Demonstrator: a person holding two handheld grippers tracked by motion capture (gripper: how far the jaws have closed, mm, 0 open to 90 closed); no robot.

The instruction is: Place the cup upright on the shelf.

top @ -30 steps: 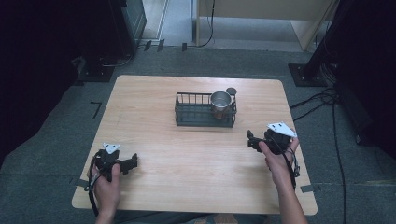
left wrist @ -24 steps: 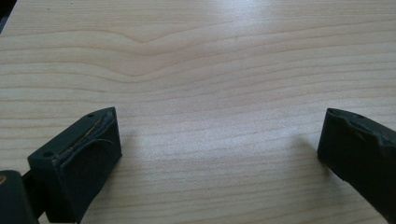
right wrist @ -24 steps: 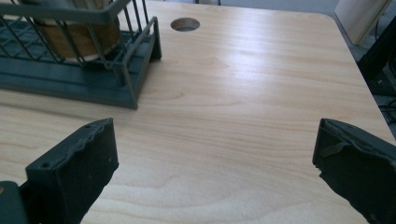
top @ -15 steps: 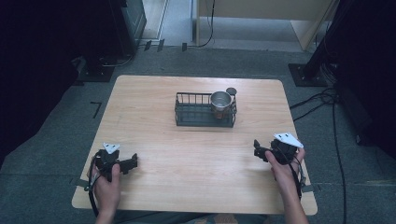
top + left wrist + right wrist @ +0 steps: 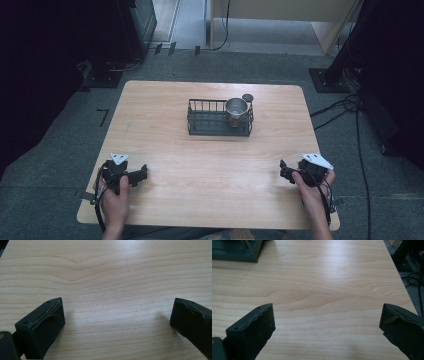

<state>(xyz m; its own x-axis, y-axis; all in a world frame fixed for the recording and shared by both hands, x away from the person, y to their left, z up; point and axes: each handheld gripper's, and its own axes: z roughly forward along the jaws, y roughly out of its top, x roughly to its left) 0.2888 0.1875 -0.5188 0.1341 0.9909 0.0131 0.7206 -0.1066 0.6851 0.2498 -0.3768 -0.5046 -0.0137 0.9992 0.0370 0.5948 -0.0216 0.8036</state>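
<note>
Overhead lighting is even and moderately bright on the desk (image 5: 210, 160); the surrounding floor and side areas fall into deep darkness. The high view is soft, with fine detail lost. In both gripper views a pale sheen crosses the wood toward the top, and the black jaws at the bottom edge are blurred and underexposed, casting faint, diffuse shadows beside them.

We see a dark wire basket (image 5: 212, 120) at table centre, toward 12 o'clock | a metal cup (image 5: 236, 109) stands upright in its 3 o'clock end | a small dark round lid (image 5: 247, 98) just outside, at the cup's 1 o'clock
</note>
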